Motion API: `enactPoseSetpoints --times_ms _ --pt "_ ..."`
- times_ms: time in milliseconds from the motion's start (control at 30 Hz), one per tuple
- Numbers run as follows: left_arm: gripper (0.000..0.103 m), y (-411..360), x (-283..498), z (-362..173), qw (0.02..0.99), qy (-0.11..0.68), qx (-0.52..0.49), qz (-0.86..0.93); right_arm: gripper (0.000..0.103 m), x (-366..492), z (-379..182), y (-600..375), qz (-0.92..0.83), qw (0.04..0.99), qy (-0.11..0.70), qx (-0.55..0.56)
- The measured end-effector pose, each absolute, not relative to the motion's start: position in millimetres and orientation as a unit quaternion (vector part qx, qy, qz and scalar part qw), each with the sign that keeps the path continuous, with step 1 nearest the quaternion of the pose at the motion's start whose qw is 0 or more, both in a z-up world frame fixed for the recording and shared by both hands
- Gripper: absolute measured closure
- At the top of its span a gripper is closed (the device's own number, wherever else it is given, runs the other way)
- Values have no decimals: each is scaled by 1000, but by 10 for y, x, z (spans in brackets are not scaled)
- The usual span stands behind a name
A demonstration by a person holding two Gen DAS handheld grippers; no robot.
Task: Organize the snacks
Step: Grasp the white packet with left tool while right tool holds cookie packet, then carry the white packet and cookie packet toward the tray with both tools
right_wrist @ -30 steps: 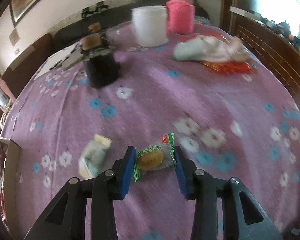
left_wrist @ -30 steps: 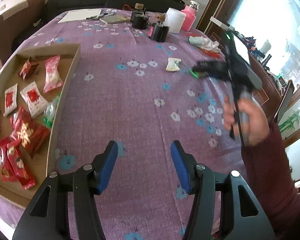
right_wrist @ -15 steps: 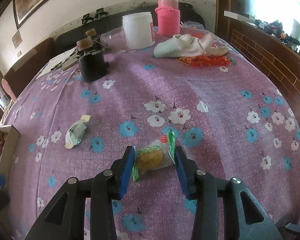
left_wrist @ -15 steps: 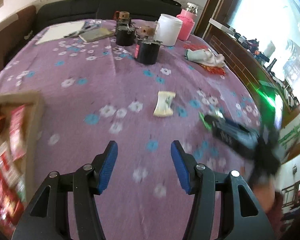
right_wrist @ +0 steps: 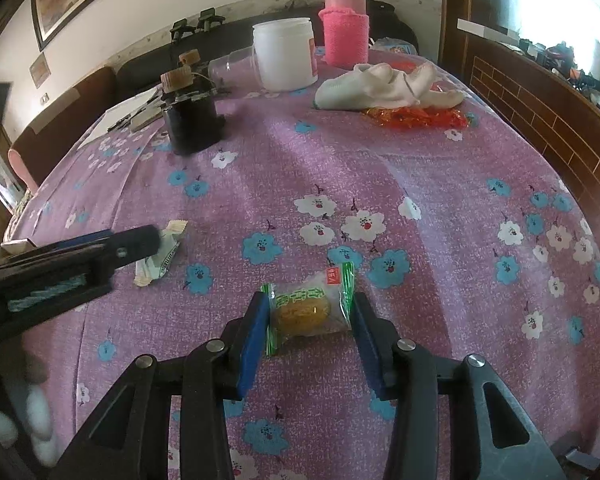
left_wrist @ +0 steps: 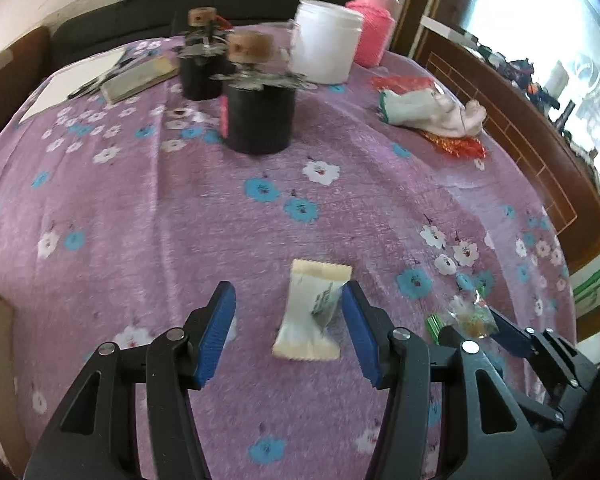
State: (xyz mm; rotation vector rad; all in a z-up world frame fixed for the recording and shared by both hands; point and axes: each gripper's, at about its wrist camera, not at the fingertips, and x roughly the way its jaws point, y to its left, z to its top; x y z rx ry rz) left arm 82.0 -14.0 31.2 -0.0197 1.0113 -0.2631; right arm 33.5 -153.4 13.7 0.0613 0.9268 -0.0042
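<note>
Snacks on both sides: right gripper (right_wrist: 306,328) pinches a clear-wrapped cake (right_wrist: 306,309) by its ends, just above the purple cloth (right_wrist: 440,168). Left gripper (left_wrist: 286,322) gapes wide around a white packet (left_wrist: 314,312) lying flat, nearer the right-side pad. Best to centre it, drop low, then squeeze across the packet's middle so the wrapper doesn't slip.

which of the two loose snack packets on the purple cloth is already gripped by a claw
The clear green-edged cake packet, shut between the right claw's pads. The cream-white packet lies flat between the open left claw's pads.
</note>
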Motion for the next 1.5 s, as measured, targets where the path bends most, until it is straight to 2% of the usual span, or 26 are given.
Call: enactPoseSetpoints --times_ms 133,267,300,333,367,433,600,900,1500 --pt "50 -263 844 254 870 476 19 -126 52 349 121 -1511 -7 892 451 20" --pt "52 -322 812 237 874 466 50 -126 52 330 101 -1403 -19 894 448 -13" --pt "60 -322 794 237 877 461 56 -126 53 332 104 -1402 -19 894 448 -13" --pt "78 -331 774 239 878 458 62 -125 53 334 105 -1408 -18 893 449 -12" --pt "80 -346 754 237 879 456 76 -118 55 335 107 -1414 -18 893 449 -11" --pt "80 -383 730 236 879 454 82 -122 62 332 114 -1427 -19 894 447 -9" --pt "80 -379 670 291 881 449 76 -129 64 327 128 -1499 -17 895 445 15" --pt "80 -256 521 477 881 448 39 -147 64 313 184 -1651 9 898 432 78" --pt "80 -40 79 591 884 444 17 -144 64 223 286 -1560 42 911 401 85"
